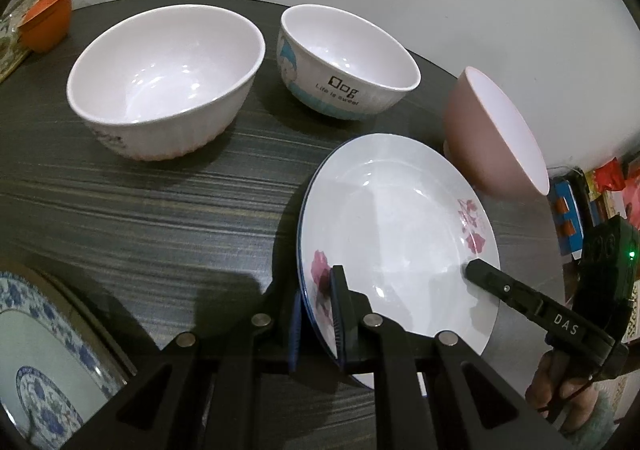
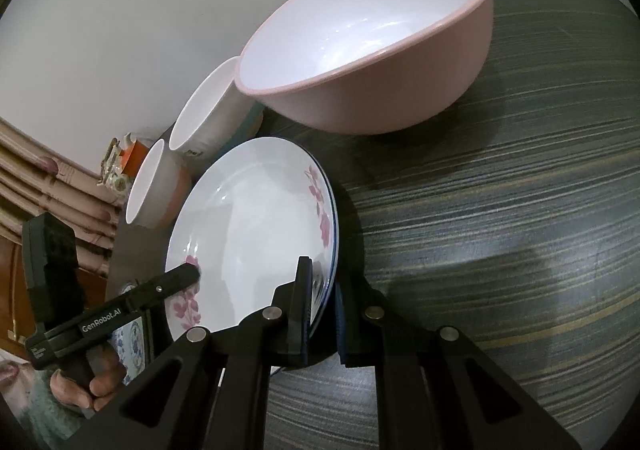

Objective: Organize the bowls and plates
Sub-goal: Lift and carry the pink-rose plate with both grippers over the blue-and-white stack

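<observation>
A flowered plate [image 1: 396, 234] is held tilted above the dark striped table [image 1: 160, 202], gripped on opposite rims by both grippers. The left gripper [image 1: 316, 314] is closed narrowly on the plate's near left rim, one finger over the pink flower and the other under the blue-edged rim. The right gripper [image 2: 324, 302] is closed narrowly on the plate's [image 2: 248, 234] other rim in the same way, one finger inside and one outside. In the left wrist view the right gripper's upper finger [image 1: 492, 278] is seen resting on the plate's face.

Just behind the plate a pink bowl [image 1: 492, 138] stands on the table. Beyond the plate and to the left of the pink bowl a white bowl with lettering [image 1: 344, 66] is set, and further left a larger white bowl [image 1: 164, 78]. An orange cup [image 1: 46, 22] stands at the far left edge of the table. Near the plate's left, at the lower corner, a blue patterned dish [image 1: 40, 362] is partly seen.
</observation>
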Demonstrator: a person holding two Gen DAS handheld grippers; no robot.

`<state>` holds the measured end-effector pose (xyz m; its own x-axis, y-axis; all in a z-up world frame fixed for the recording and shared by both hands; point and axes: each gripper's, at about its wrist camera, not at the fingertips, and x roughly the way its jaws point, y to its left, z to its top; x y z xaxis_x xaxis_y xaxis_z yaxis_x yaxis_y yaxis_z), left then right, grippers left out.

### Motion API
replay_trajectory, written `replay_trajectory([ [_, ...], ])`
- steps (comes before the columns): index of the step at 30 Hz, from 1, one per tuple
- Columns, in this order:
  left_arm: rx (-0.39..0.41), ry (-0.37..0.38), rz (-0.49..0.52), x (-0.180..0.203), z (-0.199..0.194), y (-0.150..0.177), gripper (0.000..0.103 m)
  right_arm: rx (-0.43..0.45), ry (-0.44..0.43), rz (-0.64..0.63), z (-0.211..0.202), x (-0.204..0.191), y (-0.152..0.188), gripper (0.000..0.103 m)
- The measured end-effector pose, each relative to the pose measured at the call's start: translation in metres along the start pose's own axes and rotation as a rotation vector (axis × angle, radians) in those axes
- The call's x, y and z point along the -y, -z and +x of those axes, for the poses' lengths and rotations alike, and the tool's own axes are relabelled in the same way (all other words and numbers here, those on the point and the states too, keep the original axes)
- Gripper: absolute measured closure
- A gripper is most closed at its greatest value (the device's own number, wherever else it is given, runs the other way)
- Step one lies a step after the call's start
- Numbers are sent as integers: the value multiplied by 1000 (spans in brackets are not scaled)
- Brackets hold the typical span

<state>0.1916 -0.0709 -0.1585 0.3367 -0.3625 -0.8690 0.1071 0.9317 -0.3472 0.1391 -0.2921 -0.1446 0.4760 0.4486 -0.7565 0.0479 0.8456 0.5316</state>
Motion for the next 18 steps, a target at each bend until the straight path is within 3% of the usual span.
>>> replay_trajectory([
  [18,51,-13,-25,-16,-45,16,90,21,-25,-40,-22,-34,23,92],
])
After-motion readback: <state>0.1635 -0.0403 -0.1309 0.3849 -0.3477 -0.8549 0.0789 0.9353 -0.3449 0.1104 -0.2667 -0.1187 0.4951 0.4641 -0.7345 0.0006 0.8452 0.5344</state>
